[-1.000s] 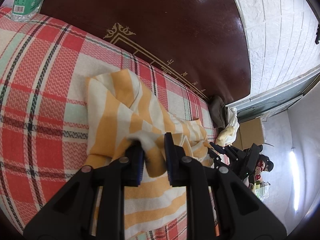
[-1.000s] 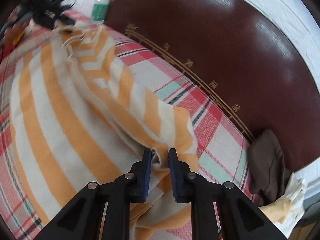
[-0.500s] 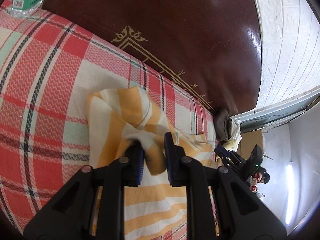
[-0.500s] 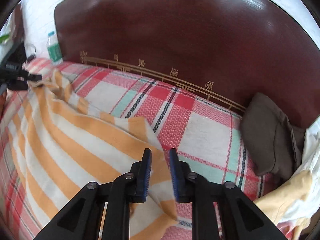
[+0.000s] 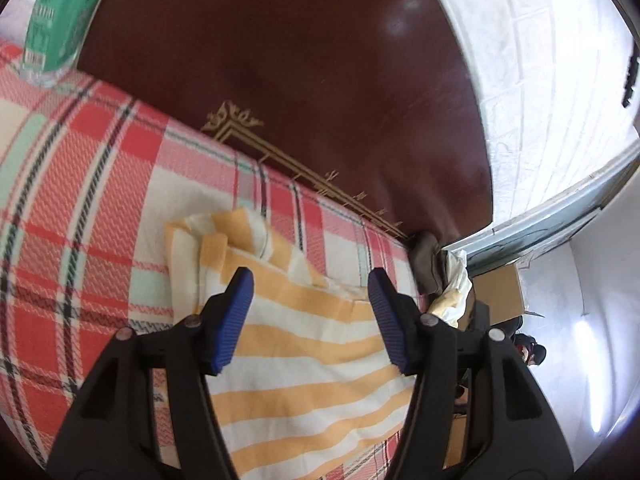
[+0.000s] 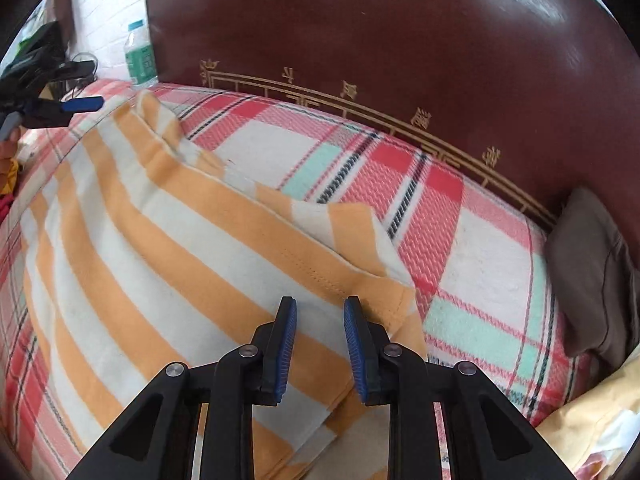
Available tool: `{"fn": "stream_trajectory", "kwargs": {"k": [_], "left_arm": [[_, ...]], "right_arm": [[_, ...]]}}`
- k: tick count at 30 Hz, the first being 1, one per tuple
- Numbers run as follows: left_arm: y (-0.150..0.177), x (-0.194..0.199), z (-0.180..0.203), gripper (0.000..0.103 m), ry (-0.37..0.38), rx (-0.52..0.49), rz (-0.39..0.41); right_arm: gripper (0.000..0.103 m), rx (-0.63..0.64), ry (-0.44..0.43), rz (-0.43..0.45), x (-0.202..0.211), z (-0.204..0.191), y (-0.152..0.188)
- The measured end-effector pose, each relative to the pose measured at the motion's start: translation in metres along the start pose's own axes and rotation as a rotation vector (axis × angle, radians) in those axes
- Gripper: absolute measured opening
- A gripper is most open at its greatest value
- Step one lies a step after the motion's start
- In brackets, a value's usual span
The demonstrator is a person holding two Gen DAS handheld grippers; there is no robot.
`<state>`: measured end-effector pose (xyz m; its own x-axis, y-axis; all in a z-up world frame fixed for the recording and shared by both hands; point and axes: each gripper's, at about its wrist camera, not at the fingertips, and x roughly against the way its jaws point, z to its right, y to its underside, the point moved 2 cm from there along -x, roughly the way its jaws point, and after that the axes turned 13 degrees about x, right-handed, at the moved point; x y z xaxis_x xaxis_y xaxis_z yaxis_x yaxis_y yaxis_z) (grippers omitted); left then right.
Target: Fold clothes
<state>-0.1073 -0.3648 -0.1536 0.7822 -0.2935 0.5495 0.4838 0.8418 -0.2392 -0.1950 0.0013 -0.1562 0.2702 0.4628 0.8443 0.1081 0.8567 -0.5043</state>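
Bed surface and surroundings. A plaid bedsheet [image 6: 460,248] in red, pink, white and mint covers the bed and runs up to a dark red-brown headboard [image 6: 400,40] with a gold ornamental border, which fills the twelve o'clock half of both views. Behind it stands a white brick-pattern wall [image 5: 540,80]. A water bottle [image 5: 52,28] with a green label stands at eleven o'clock beside the headboard's end. A brown cushion [image 6: 588,272] rests against the headboard at three o'clock in the right wrist view.

The orange-and-white striped garment [image 6: 168,248] lies spread flat on the sheet, its far edge folded over.

The left gripper [image 5: 310,284] has just opened wide; its jaws hover above the garment's corner, holding nothing. The right gripper [image 6: 320,308] has just been opening slightly, jaws parted, over the hem with no cloth pinched.
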Motion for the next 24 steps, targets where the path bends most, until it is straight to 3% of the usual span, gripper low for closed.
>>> {"fn": "stream_trajectory", "kwargs": {"k": [4, 9, 12, 14, 17, 20, 22, 24], "left_arm": [[0.014, 0.01, 0.016, 0.062, -0.081, -0.132, 0.045], [0.058, -0.008, 0.029, 0.062, -0.172, -0.324, -0.01], [0.069, -0.021, 0.019, 0.062, -0.221, -0.347, -0.04], [0.071, -0.033, 0.008, 0.062, -0.271, -0.325, -0.048], [0.075, -0.039, 0.002, 0.062, -0.3, -0.314, -0.064], [0.081, -0.028, 0.012, 0.062, -0.327, -0.326, -0.014], [0.093, -0.015, 0.026, 0.063, -0.313, -0.364, 0.034], [0.119, -0.007, 0.049, 0.063, -0.292, -0.47, 0.045]], "right_arm": [[0.024, -0.068, -0.01, 0.002, 0.003, 0.006, 0.004], [0.026, -0.164, -0.068, 0.046, 0.023, 0.007, 0.009], [0.029, -0.135, -0.133, 0.099, 0.039, -0.012, 0.01], [0.041, -0.124, -0.177, 0.103, 0.041, -0.026, 0.013], [0.041, -0.119, -0.183, 0.061, 0.033, -0.038, 0.02], [0.042, -0.19, -0.211, 0.034, 0.026, -0.036, 0.034], [0.043, -0.253, -0.236, 0.084, 0.038, -0.029, 0.04], [0.045, -0.327, -0.268, 0.144, 0.052, -0.02, 0.048]]}}
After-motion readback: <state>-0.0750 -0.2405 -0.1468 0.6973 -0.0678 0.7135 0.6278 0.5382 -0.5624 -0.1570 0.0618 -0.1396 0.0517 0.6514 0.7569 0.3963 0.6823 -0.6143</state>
